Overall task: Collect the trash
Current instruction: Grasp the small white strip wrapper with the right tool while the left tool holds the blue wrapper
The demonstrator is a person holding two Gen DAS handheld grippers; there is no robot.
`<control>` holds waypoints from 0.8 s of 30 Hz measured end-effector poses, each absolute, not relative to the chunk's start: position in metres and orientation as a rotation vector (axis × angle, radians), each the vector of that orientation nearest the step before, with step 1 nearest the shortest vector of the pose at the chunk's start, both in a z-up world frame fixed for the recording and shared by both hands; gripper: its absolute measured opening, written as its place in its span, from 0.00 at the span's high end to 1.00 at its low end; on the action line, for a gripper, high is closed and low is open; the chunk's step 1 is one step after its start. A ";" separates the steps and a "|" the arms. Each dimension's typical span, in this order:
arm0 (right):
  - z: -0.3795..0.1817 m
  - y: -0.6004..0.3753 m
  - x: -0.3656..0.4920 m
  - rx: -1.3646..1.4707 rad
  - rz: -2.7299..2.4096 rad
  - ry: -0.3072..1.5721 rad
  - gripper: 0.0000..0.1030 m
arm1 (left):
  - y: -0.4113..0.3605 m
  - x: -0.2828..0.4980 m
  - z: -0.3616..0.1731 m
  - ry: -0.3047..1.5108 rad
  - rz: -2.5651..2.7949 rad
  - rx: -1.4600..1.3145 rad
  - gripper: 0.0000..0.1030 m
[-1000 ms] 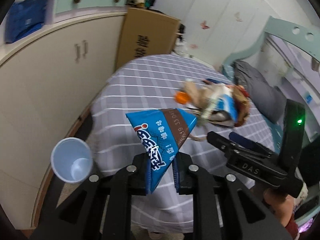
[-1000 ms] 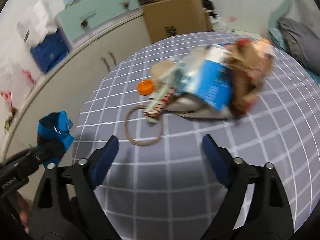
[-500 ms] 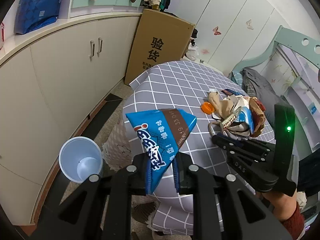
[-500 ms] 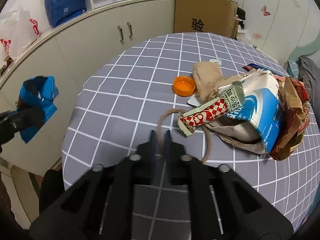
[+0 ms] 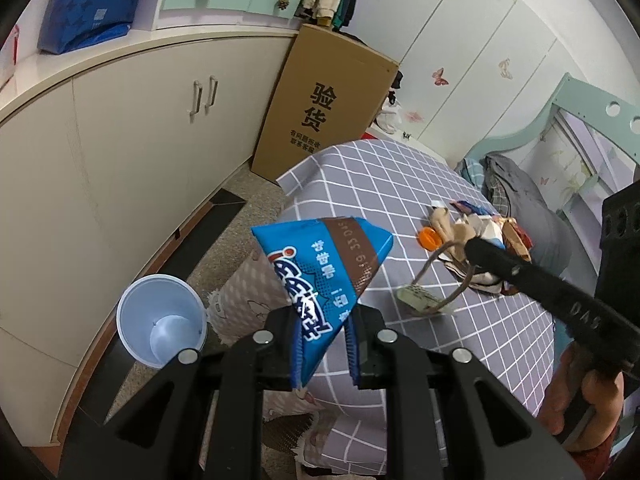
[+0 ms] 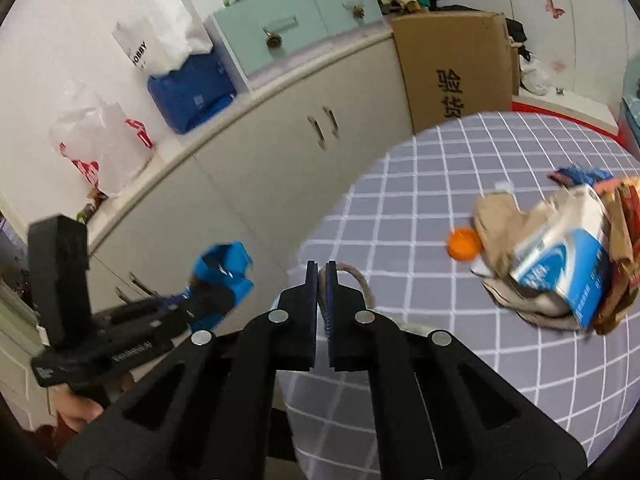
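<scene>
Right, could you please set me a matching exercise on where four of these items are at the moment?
Things:
1. blue snack wrapper
2. orange cap
3. white bucket
4. twine loop

Places:
A. on the floor
B. pinched in the shut right gripper
C. on the checked tablecloth
D. held in the left gripper

Pairs: 1-D, 2-C, 3-A, 4-B

even indoor light, fisheye-warped edges, right view motion-blurred.
</scene>
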State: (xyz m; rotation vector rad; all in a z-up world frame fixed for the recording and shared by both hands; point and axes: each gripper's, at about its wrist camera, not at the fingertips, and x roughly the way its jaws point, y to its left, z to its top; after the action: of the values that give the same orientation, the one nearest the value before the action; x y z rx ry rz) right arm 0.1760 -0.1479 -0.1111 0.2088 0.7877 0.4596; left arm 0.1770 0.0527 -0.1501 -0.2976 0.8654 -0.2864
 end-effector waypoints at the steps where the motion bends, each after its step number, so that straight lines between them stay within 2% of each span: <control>1: -0.109 -0.144 0.178 0.211 0.458 0.782 0.96 | 0.055 0.179 -0.150 0.866 -0.287 -0.300 0.83; 6: -0.101 -0.143 0.183 0.242 0.422 0.734 0.96 | 0.059 0.188 -0.152 0.875 -0.291 -0.300 0.83; 10: -0.100 -0.150 0.191 0.161 0.277 0.712 0.96 | 0.050 0.195 -0.154 0.880 -0.314 -0.288 0.83; 17: -0.141 -0.158 0.225 0.224 0.315 0.834 0.95 | 0.036 0.209 -0.163 0.906 -0.330 -0.278 0.83; 19: -0.146 -0.158 0.228 0.214 0.293 0.851 0.81 | 0.033 0.212 -0.166 0.919 -0.322 -0.272 0.83; 21: -0.144 -0.164 0.224 0.223 0.271 0.835 0.40 | 0.032 0.213 -0.169 0.925 -0.319 -0.267 0.83; 24: -0.134 -0.170 0.214 0.156 0.216 0.794 0.39 | 0.028 0.216 -0.171 0.935 -0.313 -0.260 0.83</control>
State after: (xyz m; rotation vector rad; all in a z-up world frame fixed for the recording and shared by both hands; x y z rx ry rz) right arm 0.2143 -0.1704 -0.1342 0.1561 0.7939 0.2163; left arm 0.2158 0.0284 -0.1708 -0.2603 0.9353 -0.3127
